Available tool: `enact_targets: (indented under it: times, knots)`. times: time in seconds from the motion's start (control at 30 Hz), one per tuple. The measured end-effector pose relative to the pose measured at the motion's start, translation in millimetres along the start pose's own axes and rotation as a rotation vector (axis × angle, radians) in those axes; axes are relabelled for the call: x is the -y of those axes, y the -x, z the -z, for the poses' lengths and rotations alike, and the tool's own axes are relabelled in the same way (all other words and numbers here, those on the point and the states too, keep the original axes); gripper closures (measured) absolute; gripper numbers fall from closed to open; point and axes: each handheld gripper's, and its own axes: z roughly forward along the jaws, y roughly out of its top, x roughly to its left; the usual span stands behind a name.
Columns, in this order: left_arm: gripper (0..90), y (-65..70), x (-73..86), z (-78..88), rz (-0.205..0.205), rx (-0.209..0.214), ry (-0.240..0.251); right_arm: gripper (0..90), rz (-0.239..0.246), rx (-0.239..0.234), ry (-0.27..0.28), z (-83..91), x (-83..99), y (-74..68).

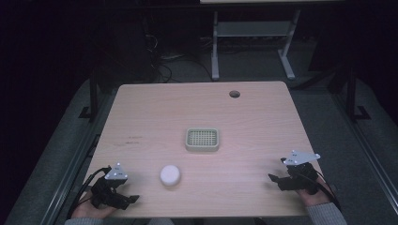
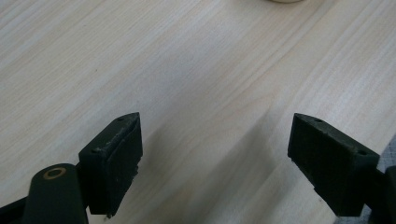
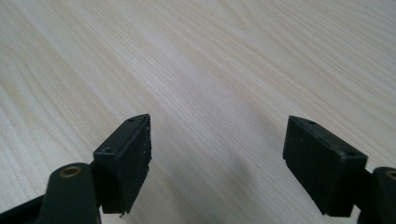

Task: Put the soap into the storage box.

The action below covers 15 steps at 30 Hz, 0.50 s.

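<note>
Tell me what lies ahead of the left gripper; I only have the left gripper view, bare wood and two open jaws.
Observer: A round white puck lies on the table just right of the left gripper.
Operator: Report anything beyond it.
Observer: A square beige grid tray sits mid-table, farther from the person than the puck and apart from it.
Operator: Give me the other gripper.
Observer: The right gripper rests at the table's near right edge, jaws open, holding nothing.

Each black two-jaw left gripper and right gripper carries a grey three-cornered plate and black cable. Grey sleeves cover the wrists at six o'clock.
</note>
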Motion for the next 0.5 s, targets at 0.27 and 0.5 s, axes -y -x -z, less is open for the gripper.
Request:
enact_targets:
  times: [0.27,0.5]
  knots:
    - [17.9,4.1,-13.0,-0.5,-0.022,0.015,0.019,23.1,0.000,0.004,-0.002,1.7,-0.2,-1.0]
    - [19.9,12.7,-25.8,-2.5,-0.072,0.031,-0.014,23.1,0.009,0.001,0.003,1.3,-1.6,-3.4]
